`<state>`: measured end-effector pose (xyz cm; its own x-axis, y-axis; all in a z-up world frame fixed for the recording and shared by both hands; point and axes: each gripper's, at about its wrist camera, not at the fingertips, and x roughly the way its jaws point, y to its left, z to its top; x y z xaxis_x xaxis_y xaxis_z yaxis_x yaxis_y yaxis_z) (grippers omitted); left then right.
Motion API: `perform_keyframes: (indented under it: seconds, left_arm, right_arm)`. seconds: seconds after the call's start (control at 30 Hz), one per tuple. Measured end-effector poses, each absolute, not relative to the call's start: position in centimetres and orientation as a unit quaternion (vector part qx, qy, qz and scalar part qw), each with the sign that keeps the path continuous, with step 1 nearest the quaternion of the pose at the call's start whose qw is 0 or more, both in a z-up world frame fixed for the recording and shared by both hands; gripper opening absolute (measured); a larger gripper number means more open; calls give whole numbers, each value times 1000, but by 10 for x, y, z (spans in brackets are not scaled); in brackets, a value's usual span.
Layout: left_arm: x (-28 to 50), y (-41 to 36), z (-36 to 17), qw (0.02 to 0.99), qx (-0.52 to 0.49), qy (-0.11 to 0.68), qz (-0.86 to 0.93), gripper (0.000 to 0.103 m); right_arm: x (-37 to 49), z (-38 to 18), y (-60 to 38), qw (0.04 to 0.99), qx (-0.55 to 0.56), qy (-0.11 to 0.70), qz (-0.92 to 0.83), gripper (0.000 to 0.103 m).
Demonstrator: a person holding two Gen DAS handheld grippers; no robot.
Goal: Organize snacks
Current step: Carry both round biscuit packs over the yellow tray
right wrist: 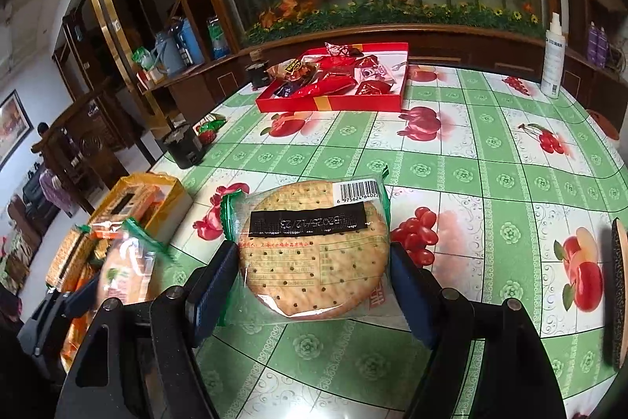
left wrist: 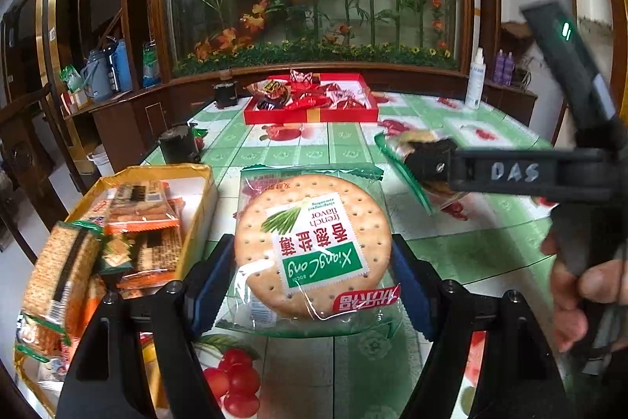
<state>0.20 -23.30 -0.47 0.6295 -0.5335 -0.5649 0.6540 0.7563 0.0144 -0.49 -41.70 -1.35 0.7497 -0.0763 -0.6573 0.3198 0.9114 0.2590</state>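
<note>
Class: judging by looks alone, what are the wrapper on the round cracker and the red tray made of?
Clear wrapper on the round cracker: thin glossy plastic film, probably; it is see-through, crinkled and glinting. Shallow red tray: likely coated cardboard; flat straight walls, sharp corners, slight sheen.

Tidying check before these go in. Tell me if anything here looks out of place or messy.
The yellow box is overfull: cracker packs pile up and hang over its near end. A small red and green candy lies loose on the table beside a black holder, away from the red tray. Nothing looks torn or spilled.
</note>
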Motion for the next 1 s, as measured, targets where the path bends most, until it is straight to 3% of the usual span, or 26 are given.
perform_keyframes:
  seconds: [0.27, 0.5, 0.73, 1.0]
  left_arm:
    - [22, -166, 42, 911, 68, 267, -306, 76]
    - [103, -98, 66, 901, 22, 331, -280, 76]
    - [201, -83, 41, 877, 23, 411, -248, 76]
    - [235, -96, -3, 853, 39, 464, -235, 76]
  right_arm:
    - [1, 2, -383, 925, 192, 324, -46, 81]
    - [30, 4, -284, 922, 159, 346, 68, 81]
    - [67, -6, -224, 910, 148, 367, 125, 81]
    - [82, -28, -217, 898, 153, 390, 135, 82]
